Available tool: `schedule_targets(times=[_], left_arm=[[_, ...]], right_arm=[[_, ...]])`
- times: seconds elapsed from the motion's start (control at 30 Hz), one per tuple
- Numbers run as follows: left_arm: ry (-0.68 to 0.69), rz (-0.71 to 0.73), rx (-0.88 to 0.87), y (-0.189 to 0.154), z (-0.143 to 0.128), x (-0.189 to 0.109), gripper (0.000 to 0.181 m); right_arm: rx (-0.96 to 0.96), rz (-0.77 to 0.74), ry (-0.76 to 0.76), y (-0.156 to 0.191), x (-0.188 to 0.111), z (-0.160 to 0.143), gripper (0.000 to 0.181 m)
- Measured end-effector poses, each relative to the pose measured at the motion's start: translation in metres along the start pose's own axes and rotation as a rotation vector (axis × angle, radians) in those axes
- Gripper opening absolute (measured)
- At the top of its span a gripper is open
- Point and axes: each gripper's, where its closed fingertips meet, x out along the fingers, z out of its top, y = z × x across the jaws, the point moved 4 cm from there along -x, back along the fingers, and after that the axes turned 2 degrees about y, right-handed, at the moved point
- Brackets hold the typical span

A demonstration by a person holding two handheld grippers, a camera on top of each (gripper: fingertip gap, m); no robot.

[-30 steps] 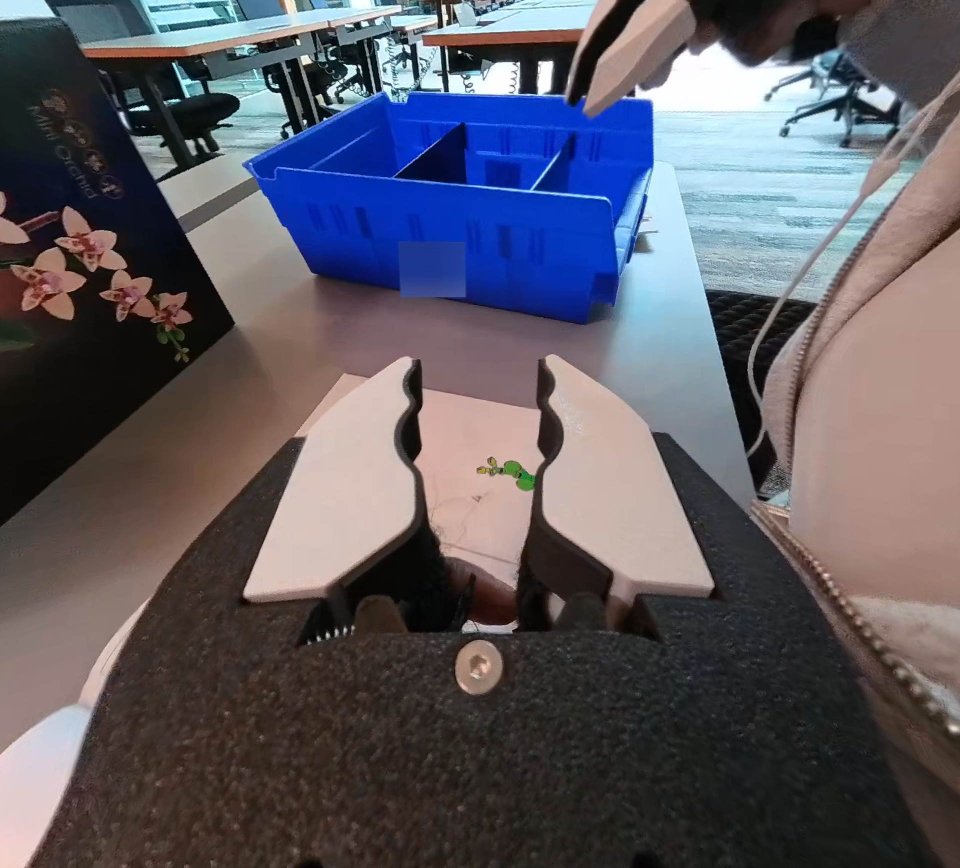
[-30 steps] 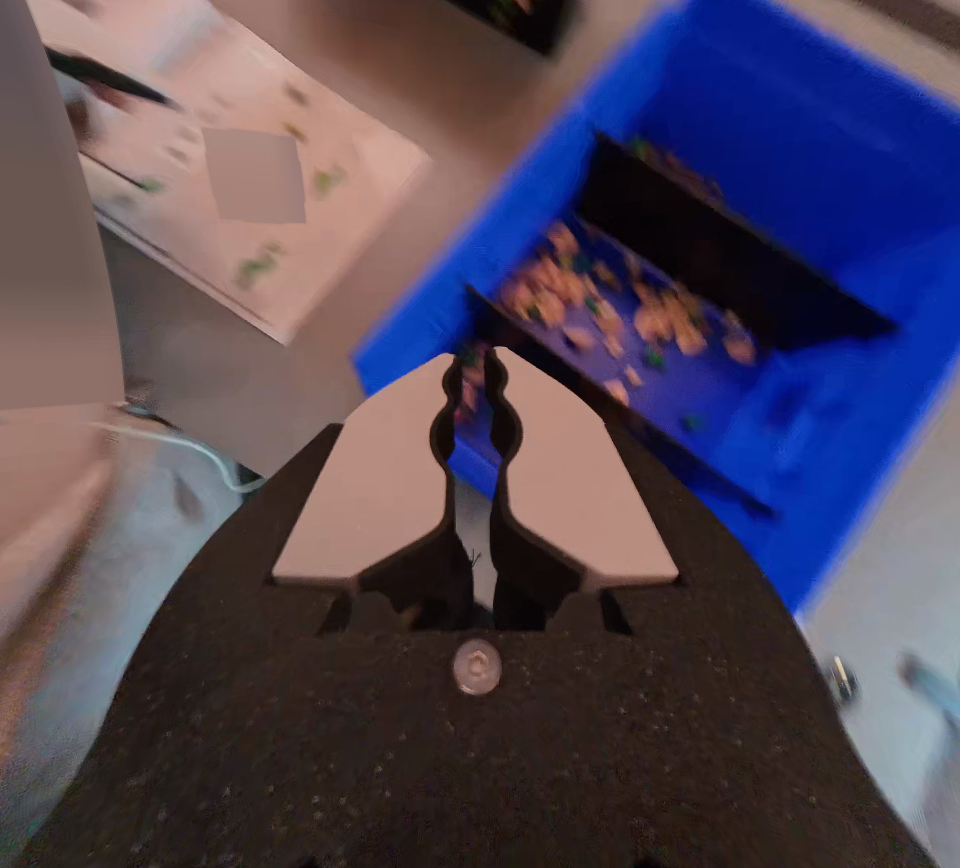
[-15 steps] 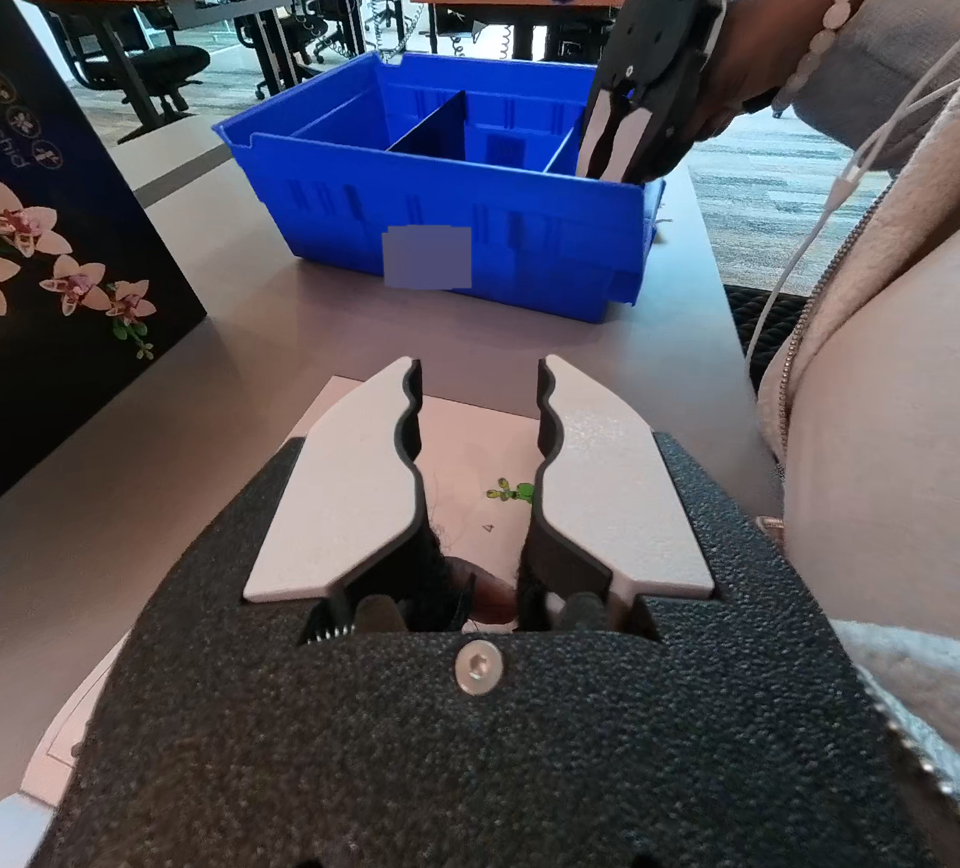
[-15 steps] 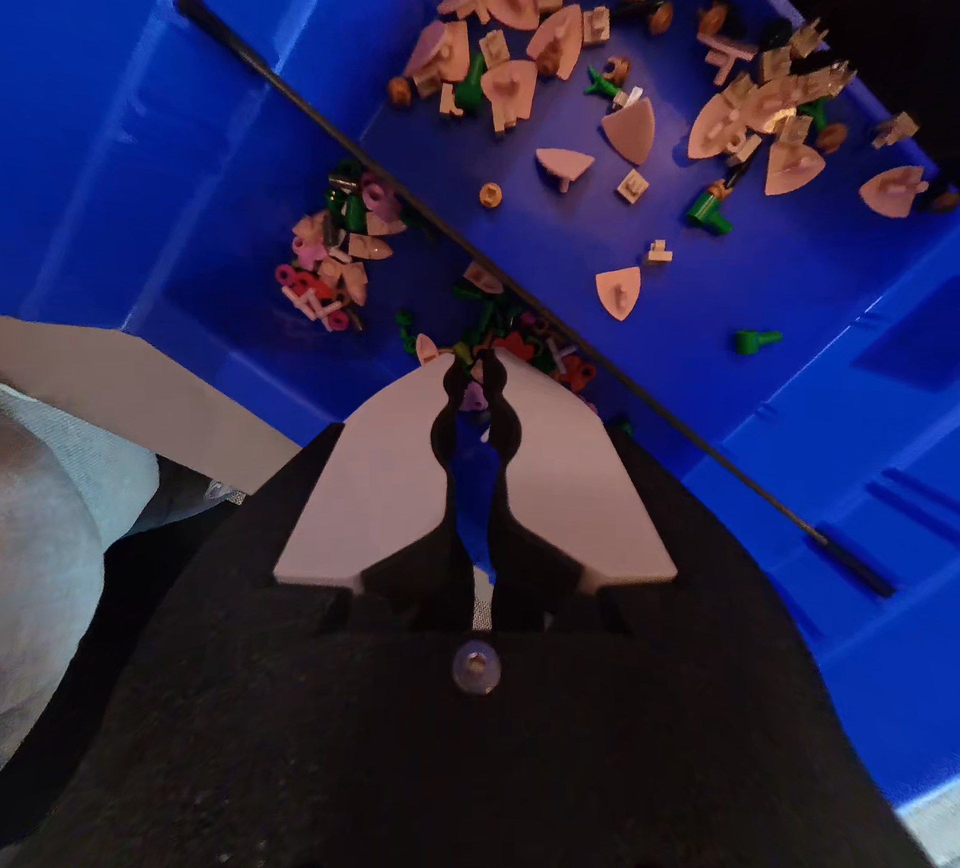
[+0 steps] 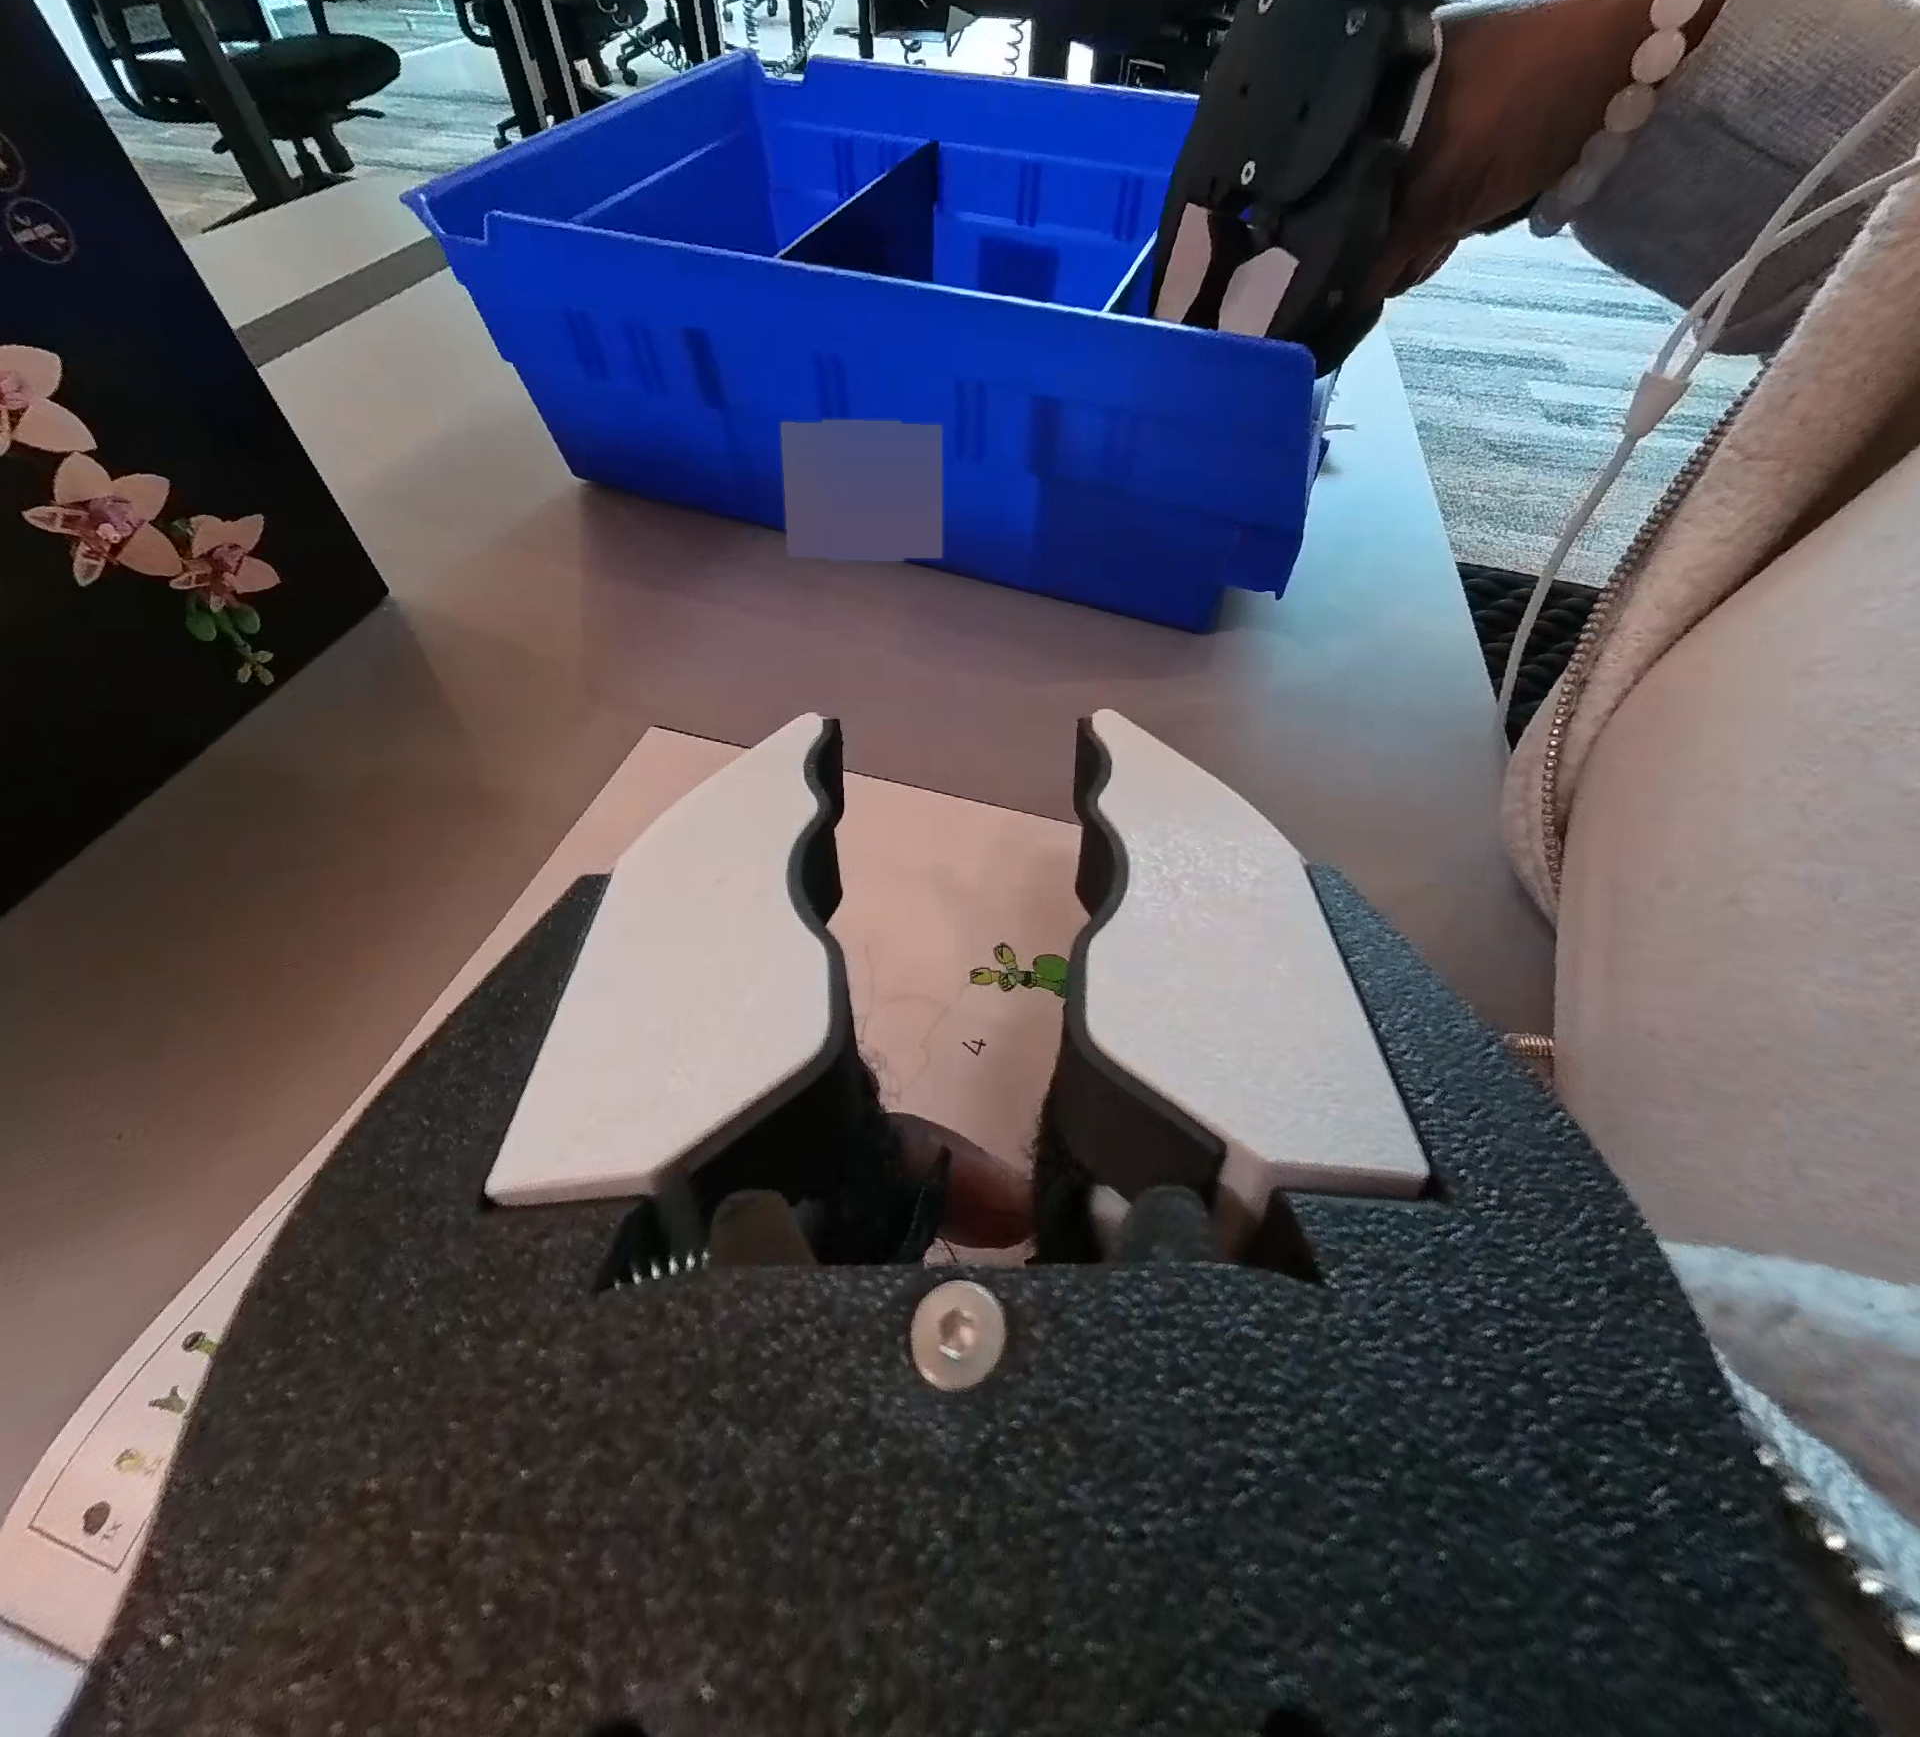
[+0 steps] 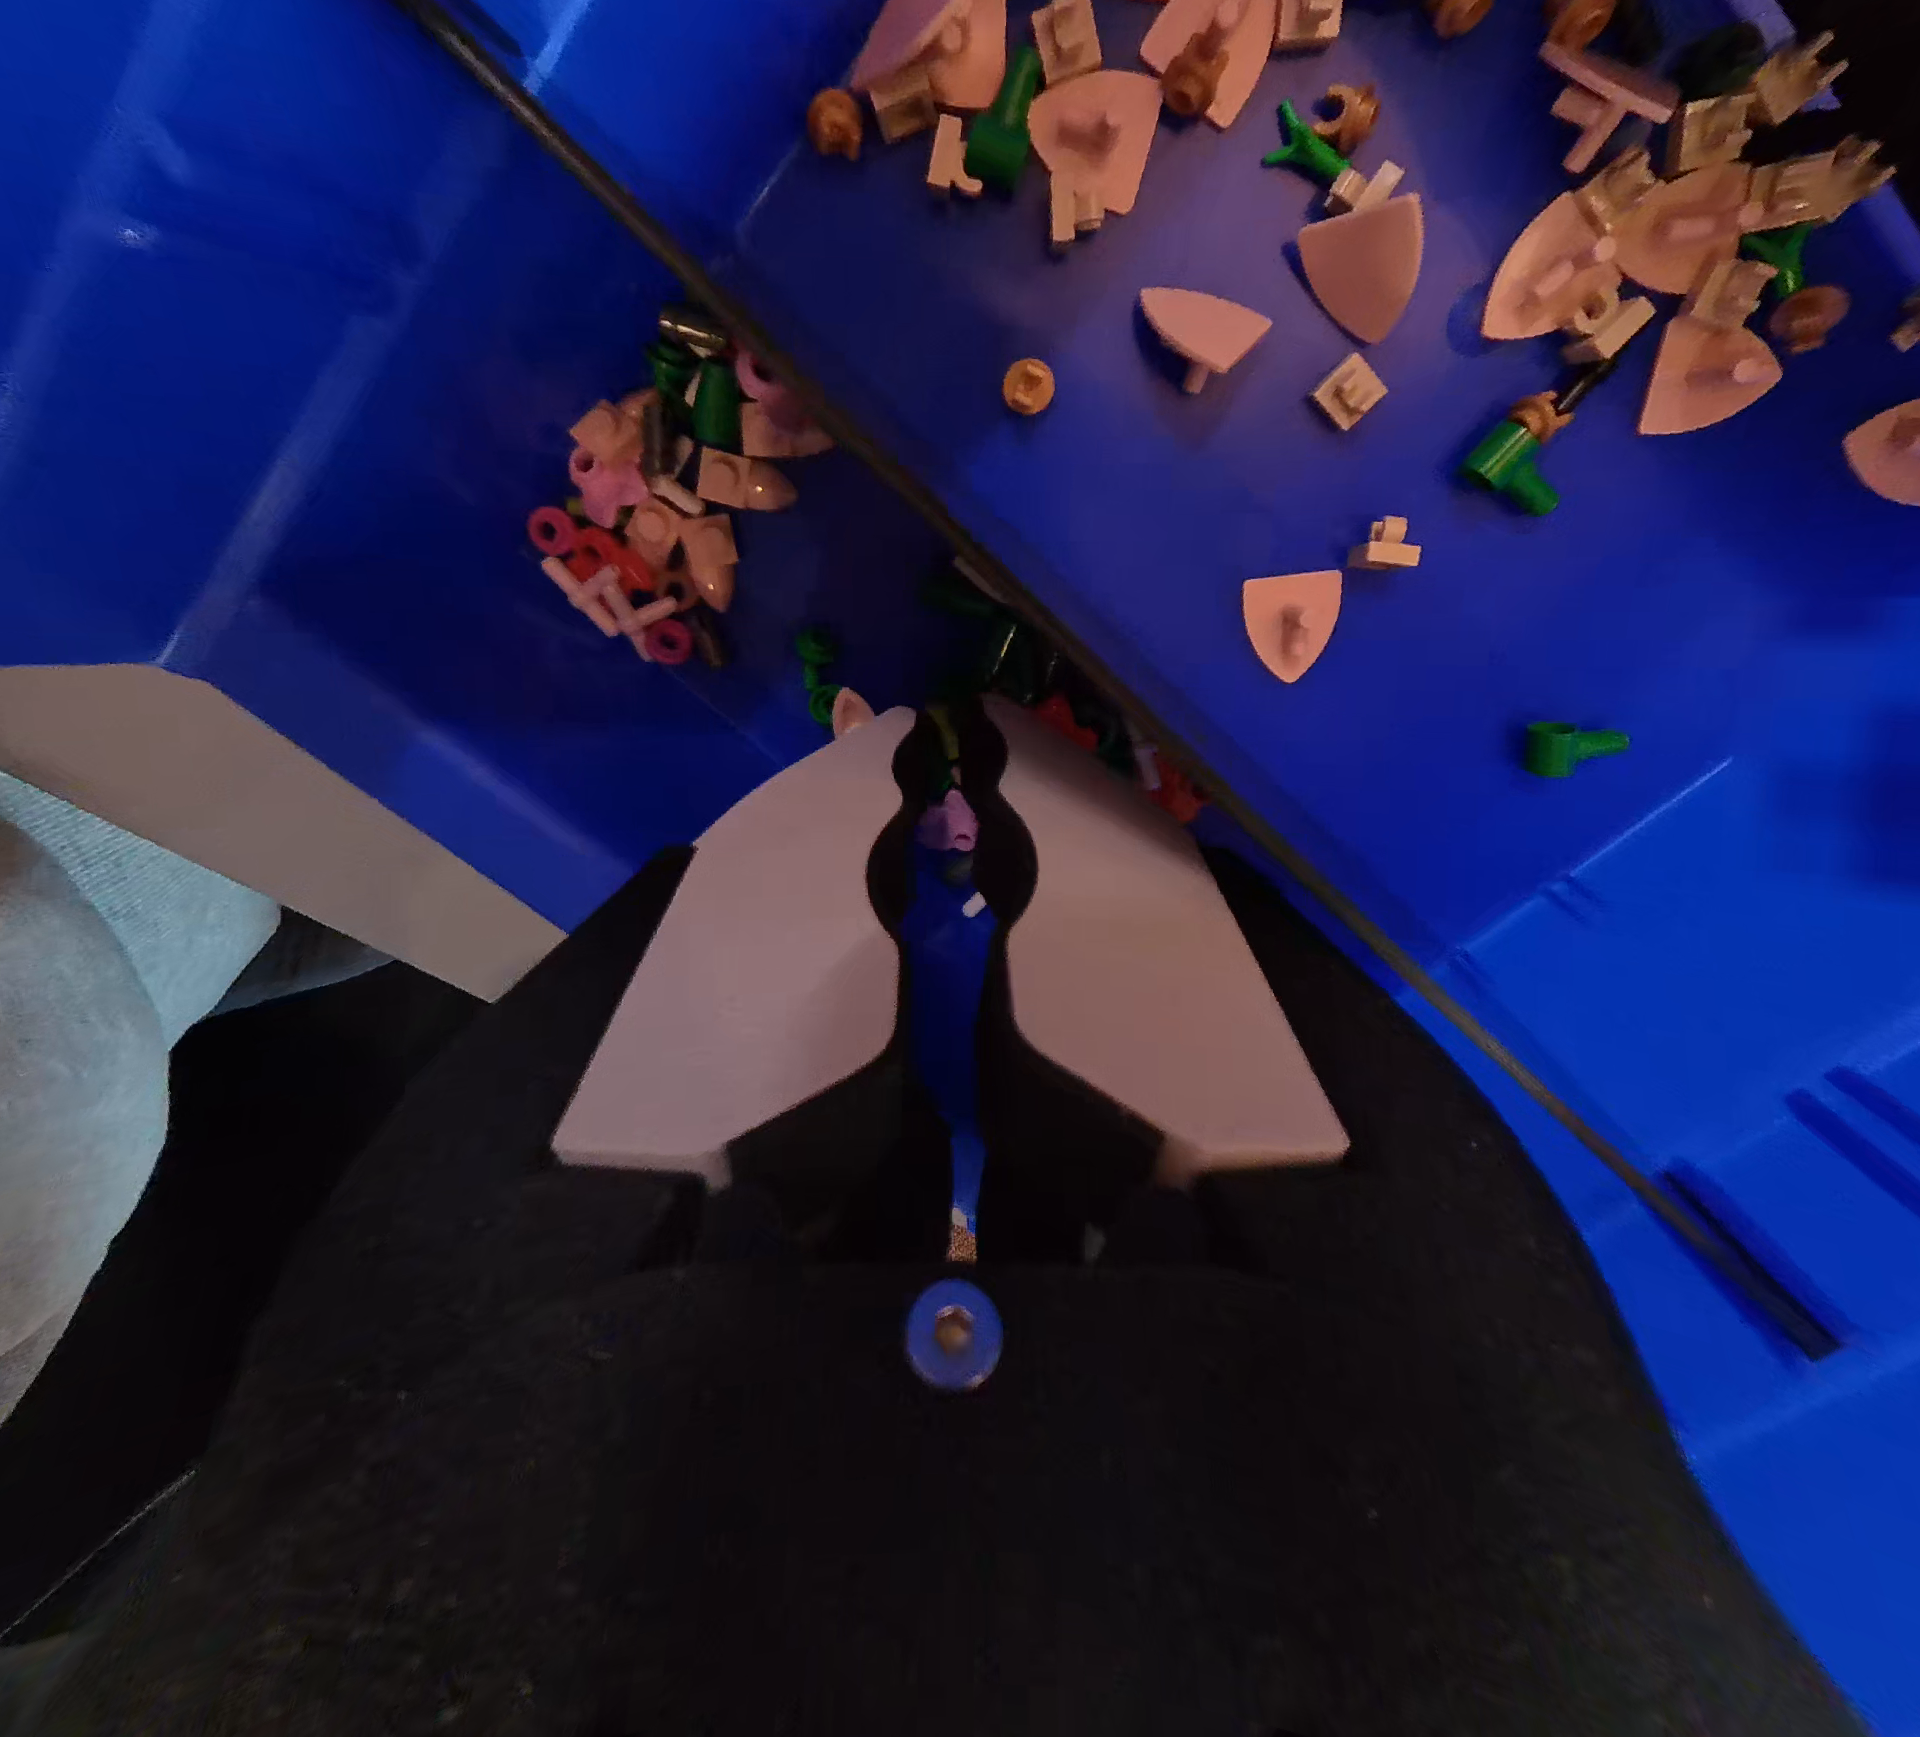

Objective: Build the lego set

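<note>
A blue divided bin (image 5: pixel 883 357) stands on the grey table. My right gripper (image 6: pixel 951 733) reaches down into the bin's right-hand compartment and also shows in the left wrist view (image 5: pixel 1231 285). Its jaws are almost closed, with no piece clearly held. Its tips hover over a heap of small green, red and black pieces (image 6: pixel 997 659) beside the black divider (image 6: pixel 914 492). A second small pile of pink and red pieces (image 6: pixel 655 503) lies to the left. Pale petal pieces (image 6: pixel 1351 285) fill the compartment past the divider. My left gripper (image 5: pixel 956 731) is open and empty over the instruction sheet (image 5: pixel 935 918).
The dark set box with orchid pictures (image 5: pixel 125 440) stands at the left of the table. The person's beige sleeve and torso (image 5: pixel 1714 752) are close on the right. The table's right edge (image 5: pixel 1455 607) is near the bin. Office desks and chairs stand beyond. There is about 25 cm between the tips of the two grippers.
My right gripper swung from above the table into the bin and dropped closer to the small pieces, jaws unchanged. My left gripper stayed open over the sheet and shifted only slightly.
</note>
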Motion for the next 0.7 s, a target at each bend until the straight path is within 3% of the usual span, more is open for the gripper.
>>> schedule_targets(times=[0.13, 0.23, 0.33, 0.47, 0.57, 0.7], left_arm=[[0.003, -0.002, 0.005, -0.001, 0.000, 0.000, 0.042], [-0.002, 0.001, 0.008, -0.002, 0.001, -0.001, 0.042], [-0.010, 0.013, 0.010, -0.003, 0.001, -0.006, 0.042], [-0.012, 0.046, 0.001, -0.006, -0.003, -0.021, 0.042], [-0.018, 0.077, -0.022, -0.009, -0.008, -0.035, 0.042], [-0.024, 0.105, -0.017, -0.015, -0.012, -0.051, 0.042]], right_arm=[[0.004, 0.010, -0.067, 0.001, -0.012, 0.002, 0.005], [0.008, 0.034, -0.212, 0.005, -0.039, 0.010, 0.005], [-0.007, 0.067, -0.469, 0.018, -0.079, 0.032, 0.004], [-0.150, 0.155, -0.874, 0.075, -0.131, 0.086, 0.004], [-0.132, 0.069, -0.866, 0.099, -0.116, 0.129, 0.004], [-0.175, 0.051, -0.631, 0.129, -0.055, 0.170, 0.004]])
